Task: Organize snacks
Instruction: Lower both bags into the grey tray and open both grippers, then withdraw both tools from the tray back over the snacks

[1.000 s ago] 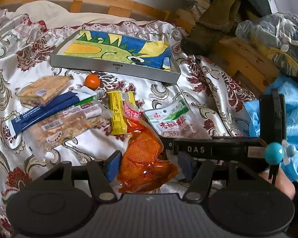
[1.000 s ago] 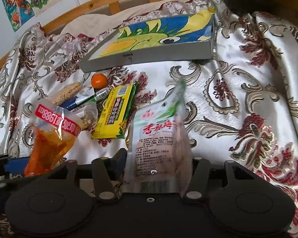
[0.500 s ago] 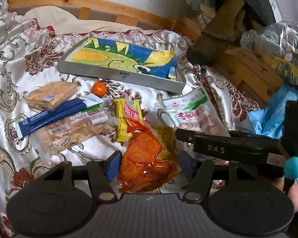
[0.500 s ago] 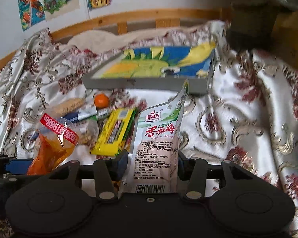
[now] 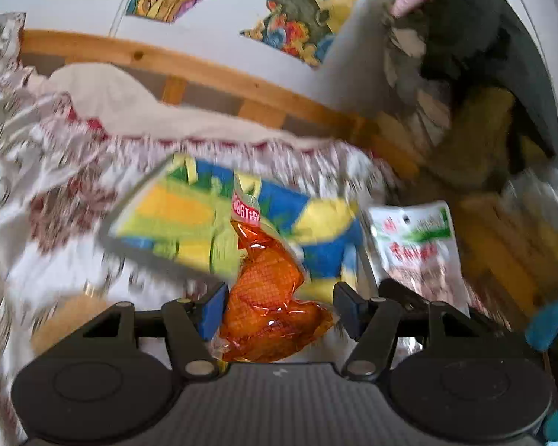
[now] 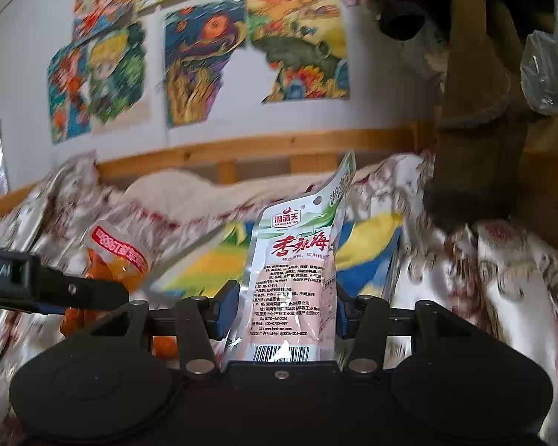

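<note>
My left gripper [image 5: 279, 310] is shut on an orange snack pouch [image 5: 269, 297] and holds it up in the air. My right gripper [image 6: 286, 306] is shut on a white and green snack packet [image 6: 294, 290] with red lettering, also lifted. Each held packet shows in the other view: the white packet [image 5: 416, 245] at the right of the left wrist view, the orange pouch [image 6: 111, 271] at the left of the right wrist view. A shallow grey tray [image 5: 160, 260] with a yellow, green and blue picture inside lies on the bed beyond both packets [image 6: 364, 256].
The bed has a shiny white and red patterned cover [image 6: 502, 290] and a wooden headboard rail [image 5: 148, 55]. Colourful posters [image 6: 204, 55] hang on the wall. Brown boots [image 6: 476, 111] and plastic bags [image 6: 550, 67] are stacked at the right. Other snacks are out of view or blurred.
Both grippers have risen and tilted up with their packets. The loose snacks on the cover have dropped out of view, and the wall with posters now fills the upper frames.
</note>
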The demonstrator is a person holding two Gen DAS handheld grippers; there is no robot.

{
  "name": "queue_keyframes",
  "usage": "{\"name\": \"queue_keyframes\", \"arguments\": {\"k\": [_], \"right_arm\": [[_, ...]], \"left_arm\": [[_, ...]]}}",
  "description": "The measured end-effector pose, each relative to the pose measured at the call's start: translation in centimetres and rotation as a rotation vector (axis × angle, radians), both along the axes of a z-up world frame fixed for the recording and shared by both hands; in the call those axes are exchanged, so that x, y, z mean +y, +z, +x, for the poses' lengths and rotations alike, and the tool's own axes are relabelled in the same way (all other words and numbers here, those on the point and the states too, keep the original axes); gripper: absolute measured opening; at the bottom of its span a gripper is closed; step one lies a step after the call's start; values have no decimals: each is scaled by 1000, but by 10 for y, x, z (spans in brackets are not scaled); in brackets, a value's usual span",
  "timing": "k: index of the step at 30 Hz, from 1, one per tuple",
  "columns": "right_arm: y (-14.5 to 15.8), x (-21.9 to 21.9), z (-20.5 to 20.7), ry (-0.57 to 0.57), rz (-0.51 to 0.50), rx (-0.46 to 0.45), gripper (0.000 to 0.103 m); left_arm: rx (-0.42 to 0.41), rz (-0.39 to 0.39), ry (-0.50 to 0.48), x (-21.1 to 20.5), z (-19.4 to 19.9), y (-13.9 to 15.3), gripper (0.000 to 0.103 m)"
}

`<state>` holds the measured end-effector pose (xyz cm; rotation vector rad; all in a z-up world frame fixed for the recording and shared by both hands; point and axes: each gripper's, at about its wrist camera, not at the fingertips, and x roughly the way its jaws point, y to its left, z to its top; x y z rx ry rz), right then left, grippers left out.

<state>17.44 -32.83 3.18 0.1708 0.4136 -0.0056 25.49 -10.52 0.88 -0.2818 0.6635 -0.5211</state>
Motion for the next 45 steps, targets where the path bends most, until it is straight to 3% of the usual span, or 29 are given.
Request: {"name": "queue_keyframes", "arguments": {"k": [6,10,12,14,22,26,29,33,39,42,45], "right_arm": [[-4,-39,63,-35,84,-30,52],[-28,-52,96,-57,114,21,52],[-43,-58,107,-51,183,43,52],[-54,-56,116,-44,200,65,52],[-73,-38,131,-55,91,156,52],[-73,-38,129,-62,107,154,52],[-72,-37,126,-79,84,157,63],[-61,-36,112,-92,47,135,83],[-32,-28,63,-93,-47,105,100],[-16,-21,29,-87,-52,82,102],[-4,-13,-6,-90,-36,50,102]], "left_arm": [[11,1,27,-36,78,-9,66],[93,-23,47,-51,117,-32,66],[143,-29,61,-56,130,-46,66],[161,-12,74,-60,139,-56,66],[172,115,60,-73,148,-74,67],[190,115,69,-75,150,-74,71],[208,128,84,-75,149,-72,77],[174,127,100,-70,140,-61,83],[96,91,97,-49,97,-34,98],[-50,28,105,-26,58,-23,102],[-140,44,141,-6,20,-11,102]]}}
